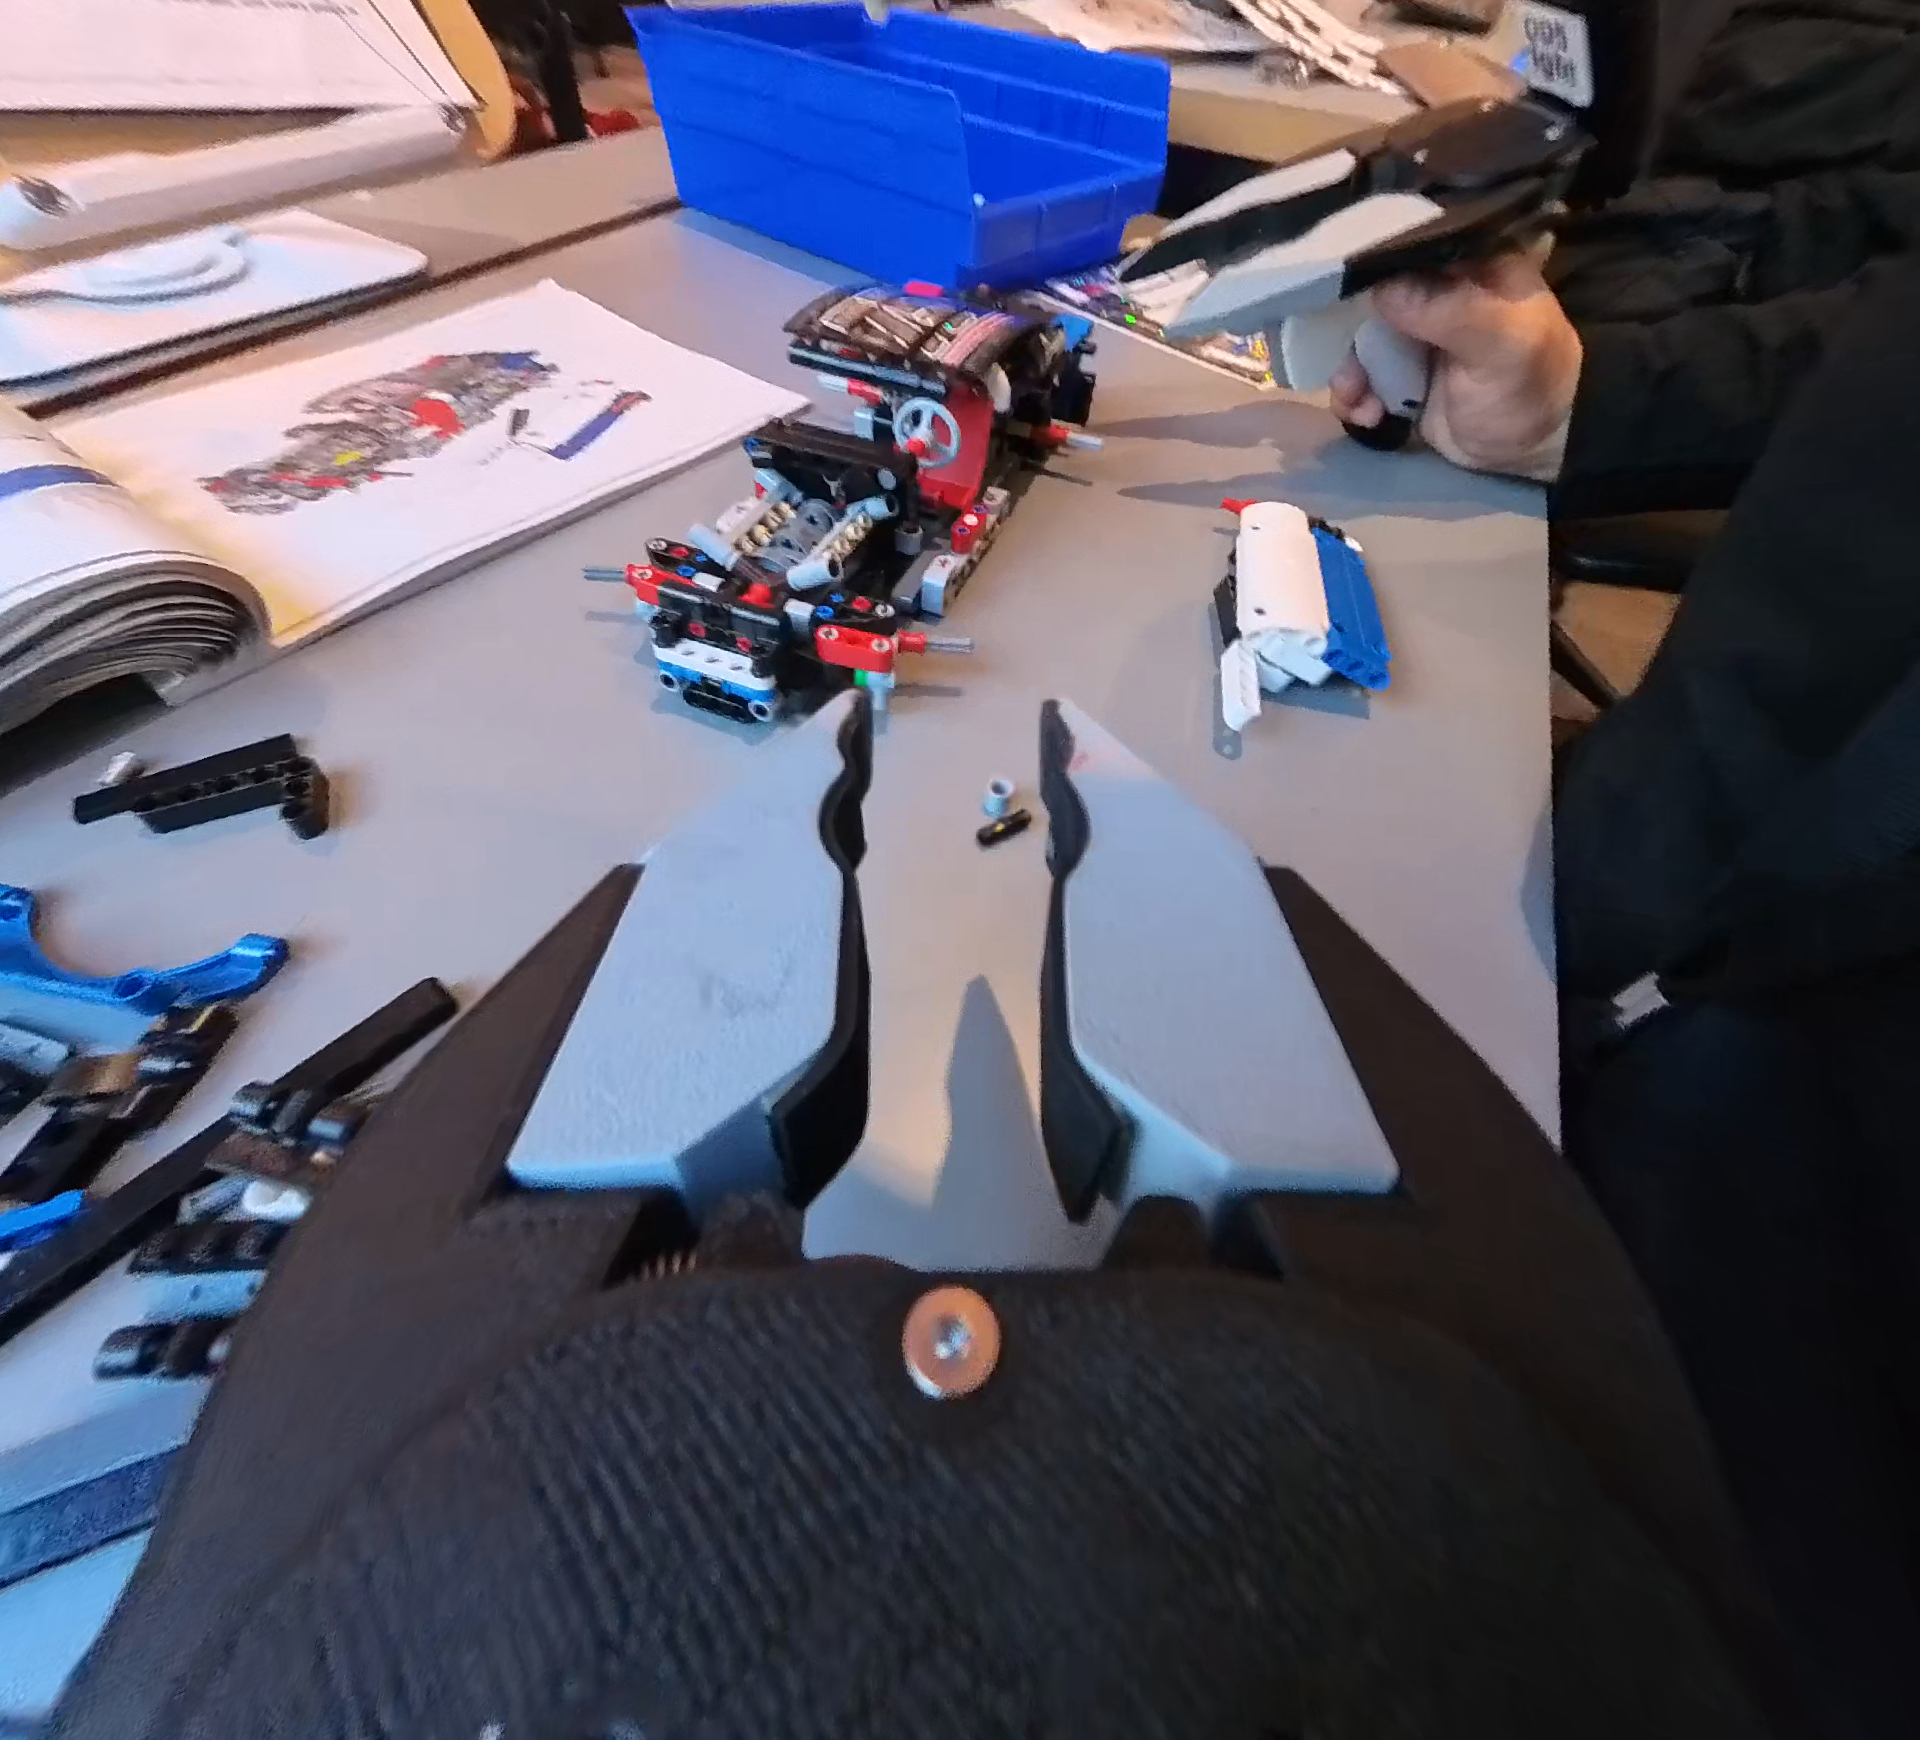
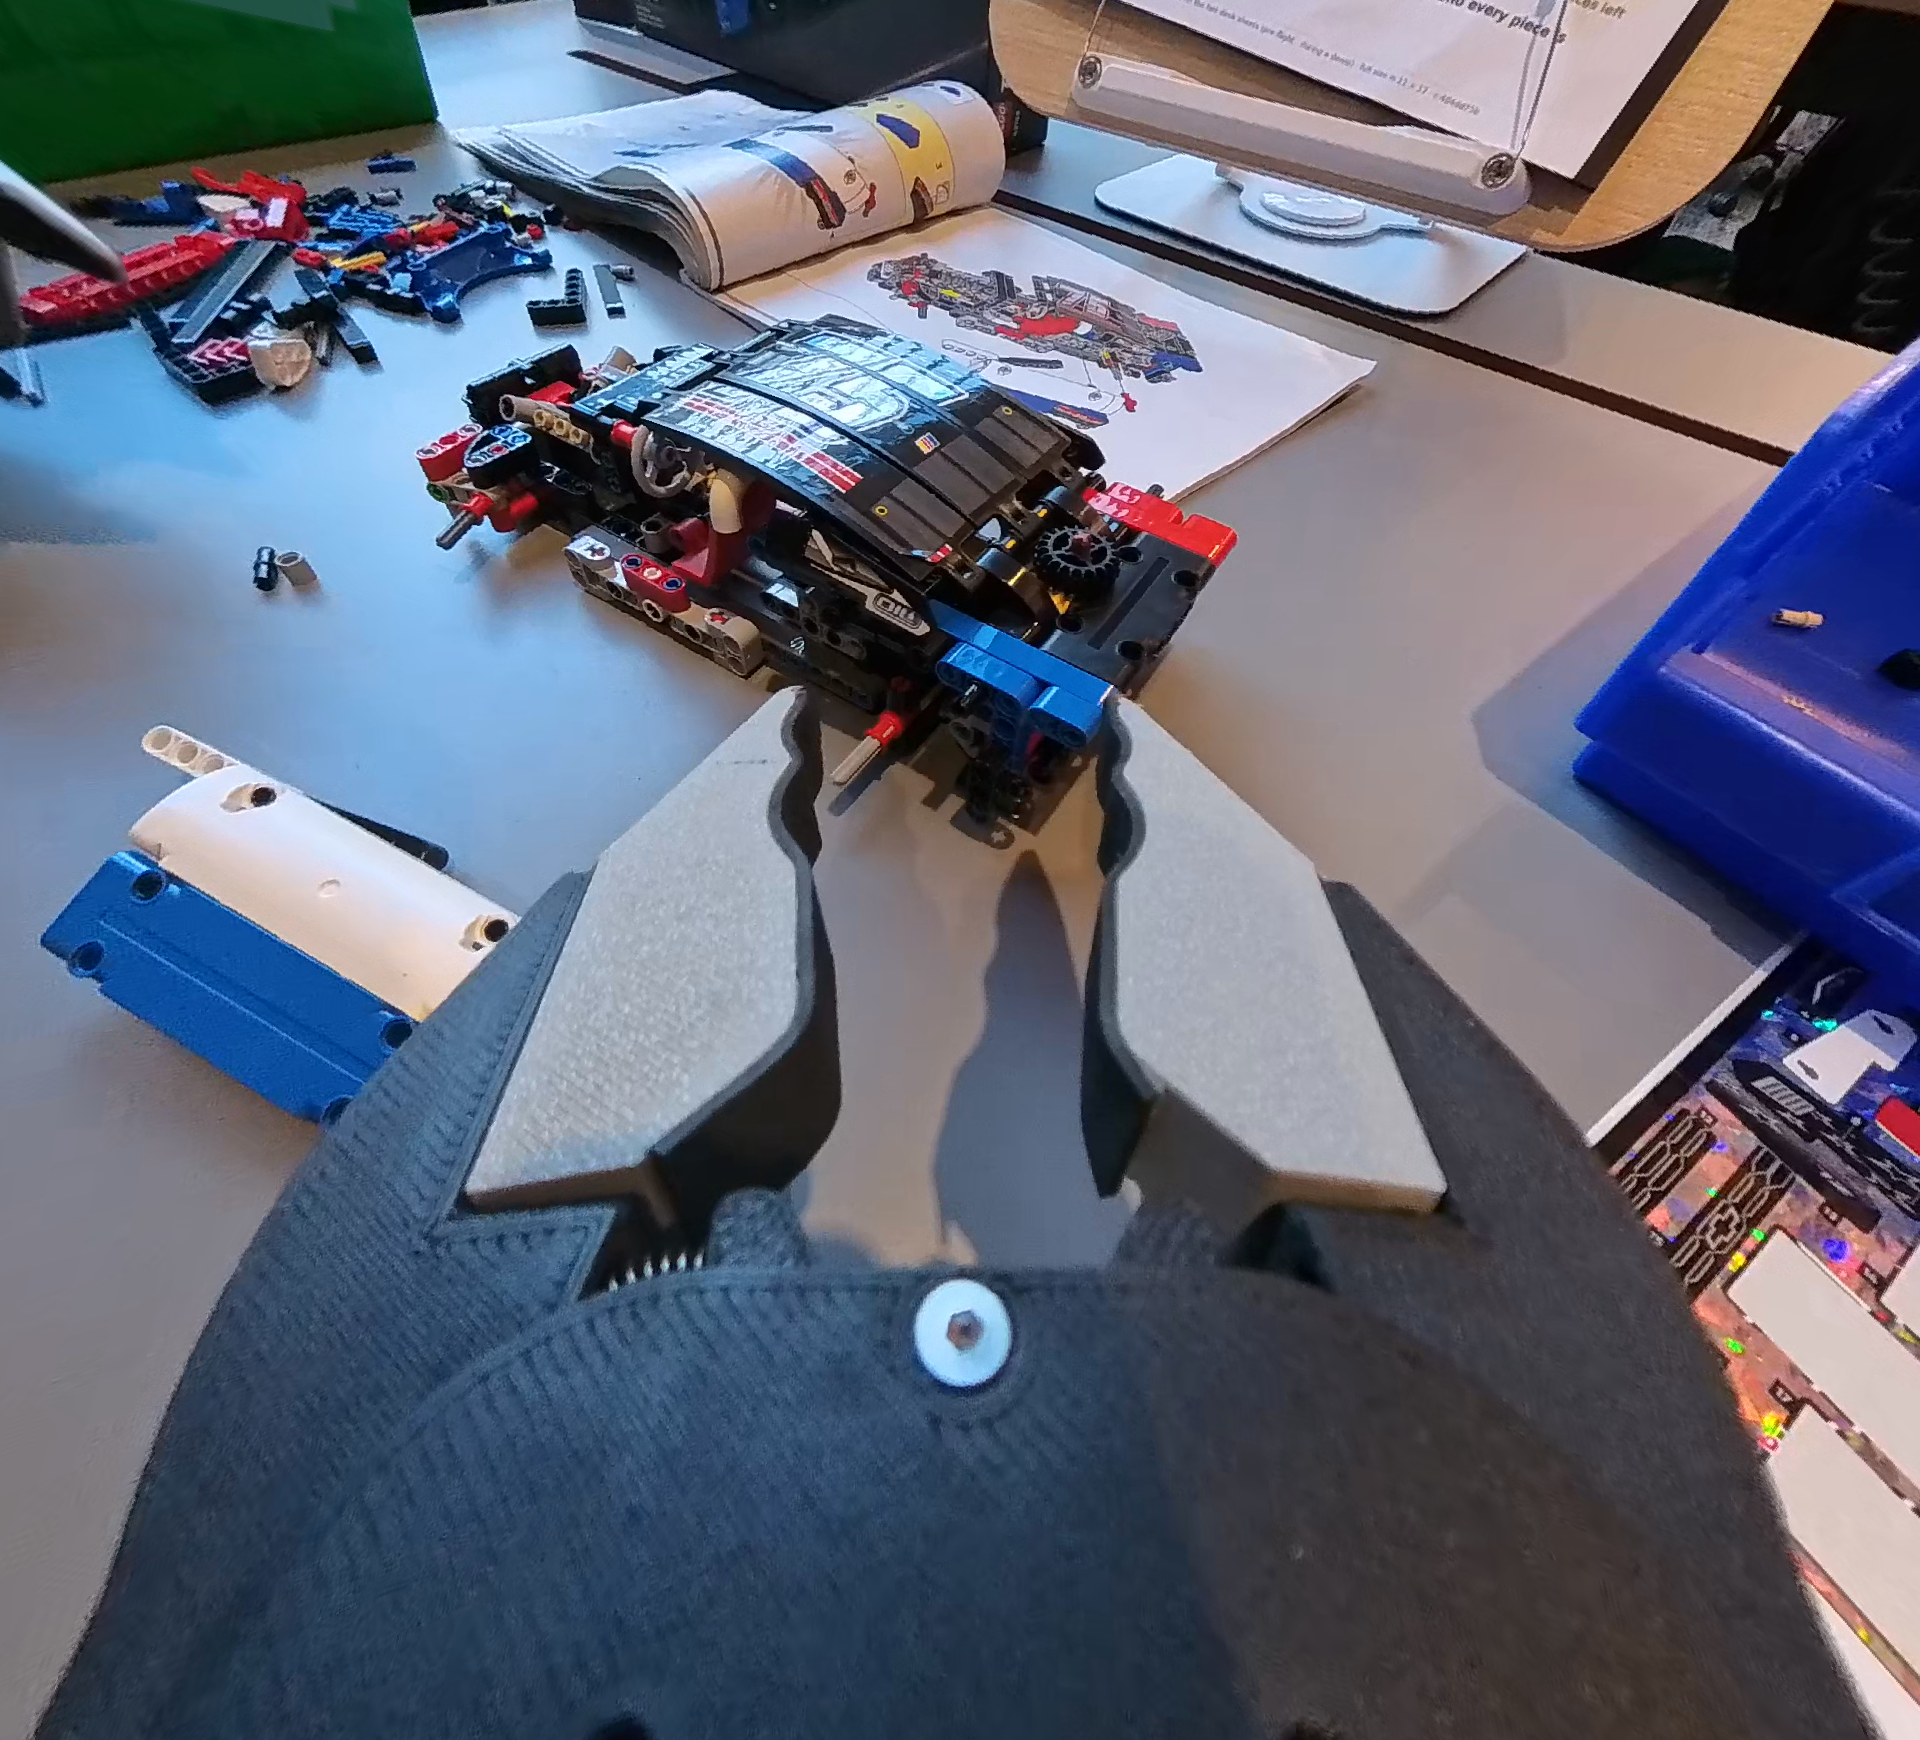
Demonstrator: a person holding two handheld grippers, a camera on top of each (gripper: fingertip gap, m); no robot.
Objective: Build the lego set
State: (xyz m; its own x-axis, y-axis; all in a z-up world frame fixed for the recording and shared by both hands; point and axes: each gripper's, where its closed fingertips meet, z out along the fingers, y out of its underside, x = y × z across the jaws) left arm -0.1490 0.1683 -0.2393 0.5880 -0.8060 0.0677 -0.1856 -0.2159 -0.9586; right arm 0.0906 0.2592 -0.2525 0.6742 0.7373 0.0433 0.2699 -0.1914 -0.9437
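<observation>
Grey table [image 1: 499,734] is holding loose pieces [image 2: 270,277] at left, half-built car [image 2: 831,495] sitting mid-table, white-and-blue panel [image 1: 1299,610] lying beside it. Left gripper [image 1: 951,724] is hovering open over two small pins [image 1: 1003,812]; right gripper [image 2: 951,724] is gaping open, empty, at the car's blue rear end.

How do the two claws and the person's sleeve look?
Both the left claw and the right claw have grey wedge-shaped fingers with wavy black pads on black ribbed printed bodies, each with a silver screw. The sleeve is black.
</observation>
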